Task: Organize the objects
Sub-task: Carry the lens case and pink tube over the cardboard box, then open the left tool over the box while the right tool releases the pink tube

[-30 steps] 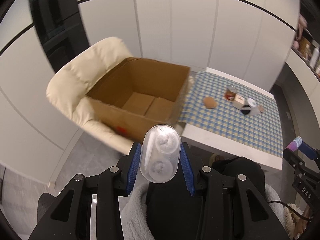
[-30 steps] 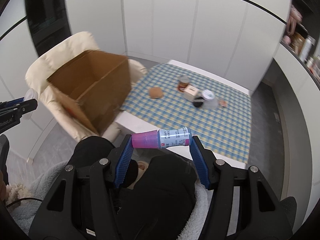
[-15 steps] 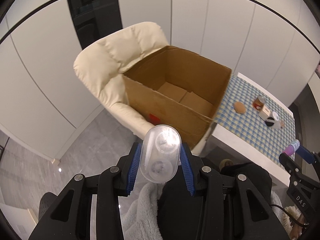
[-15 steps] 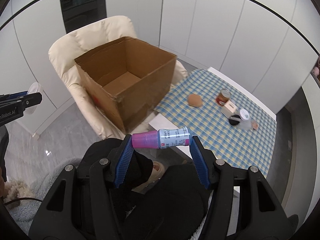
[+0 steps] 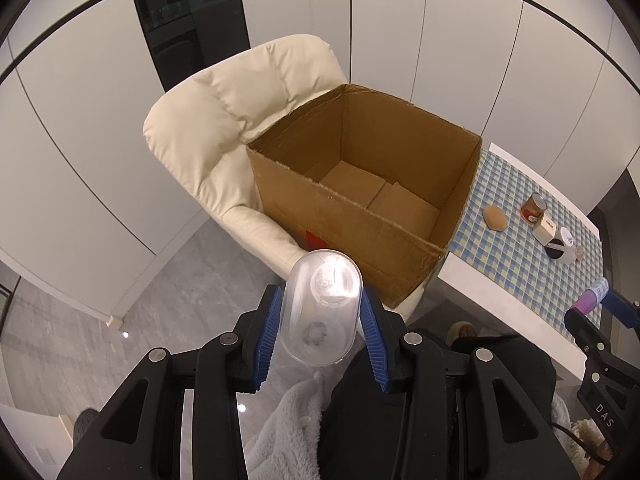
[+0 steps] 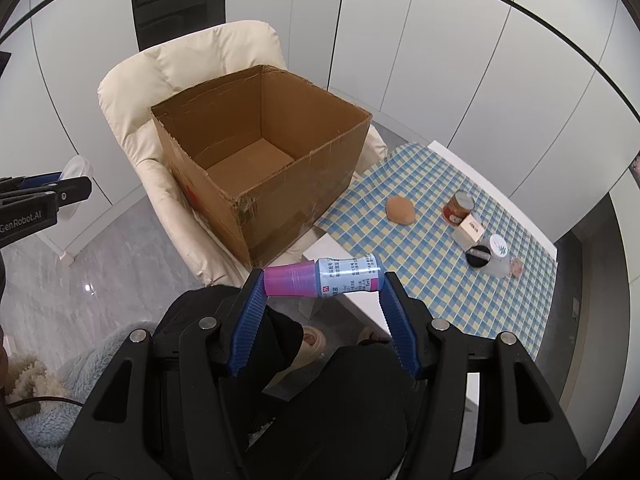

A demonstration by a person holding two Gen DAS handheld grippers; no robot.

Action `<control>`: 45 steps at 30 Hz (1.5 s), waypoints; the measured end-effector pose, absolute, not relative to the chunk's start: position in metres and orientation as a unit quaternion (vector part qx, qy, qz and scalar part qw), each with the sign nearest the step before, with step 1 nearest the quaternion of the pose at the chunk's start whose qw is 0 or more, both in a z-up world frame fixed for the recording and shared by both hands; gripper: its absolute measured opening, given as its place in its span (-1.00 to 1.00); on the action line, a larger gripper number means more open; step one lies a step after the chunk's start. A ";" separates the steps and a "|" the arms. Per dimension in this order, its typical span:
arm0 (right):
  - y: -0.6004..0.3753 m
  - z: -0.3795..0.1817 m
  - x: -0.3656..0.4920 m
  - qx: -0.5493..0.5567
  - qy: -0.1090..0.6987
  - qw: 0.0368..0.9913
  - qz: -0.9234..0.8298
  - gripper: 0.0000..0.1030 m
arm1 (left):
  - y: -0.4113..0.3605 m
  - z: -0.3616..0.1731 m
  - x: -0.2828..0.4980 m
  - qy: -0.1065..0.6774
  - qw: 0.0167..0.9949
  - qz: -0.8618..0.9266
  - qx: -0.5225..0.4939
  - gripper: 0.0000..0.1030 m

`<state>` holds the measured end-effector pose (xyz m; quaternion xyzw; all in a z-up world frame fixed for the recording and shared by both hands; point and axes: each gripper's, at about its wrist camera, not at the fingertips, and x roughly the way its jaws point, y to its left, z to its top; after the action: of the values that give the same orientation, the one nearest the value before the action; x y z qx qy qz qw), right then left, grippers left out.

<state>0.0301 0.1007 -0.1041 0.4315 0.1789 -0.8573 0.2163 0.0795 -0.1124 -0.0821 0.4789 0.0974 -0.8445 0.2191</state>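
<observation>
Blue ribbed pads of the left gripper (image 5: pixel 322 322) clench a clear plastic container (image 5: pixel 321 308), its rounded end facing the camera, held in the air in front of the chair's near edge. The right gripper (image 6: pixel 323 294) grasps a small bottle (image 6: pixel 324 278) lengthwise, pink cap against one pad and blue-labelled base against the other; the bottle lies level, over the near corner of the table. Below both grippers show dark trousers and a fluffy pale garment of the person (image 6: pixel 280 360). Beyond stands an open cardboard box (image 6: pixel 280 200) on a cream padded armchair (image 5: pixel 224 120); its flaps are gone or folded down, and only the bare bottom shows inside. Just beside the box is a white table (image 6: pixel 460 164) under a blue-and-yellow checked cloth (image 6: pixel 400 256), on which rest a brown rounded lump (image 6: pixel 400 210), a small tin can (image 6: pixel 459 203), a small white carton (image 6: pixel 470 232), a black disc (image 6: pixel 479 257) and a clear white-lidded jar (image 6: pixel 500 256), grouped close together. White panelled walls (image 5: pixel 440 40) close the background.
</observation>
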 end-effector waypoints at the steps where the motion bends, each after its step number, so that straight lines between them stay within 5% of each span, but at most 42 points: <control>1: 0.098 -0.104 0.027 0.430 0.180 0.217 -0.858 0.17 | -0.113 -0.081 0.076 0.098 0.218 -0.845 0.478 -0.22; 45: -0.053 -0.148 -0.151 0.417 0.197 0.258 -0.849 0.17 | -0.188 -0.129 -0.131 0.111 0.203 -0.831 0.507 -0.22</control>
<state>-0.1509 -0.0528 -0.1478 0.4170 0.1974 -0.8488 0.2581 -0.1313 -0.1883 -0.1291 0.5066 0.1105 -0.8307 0.2026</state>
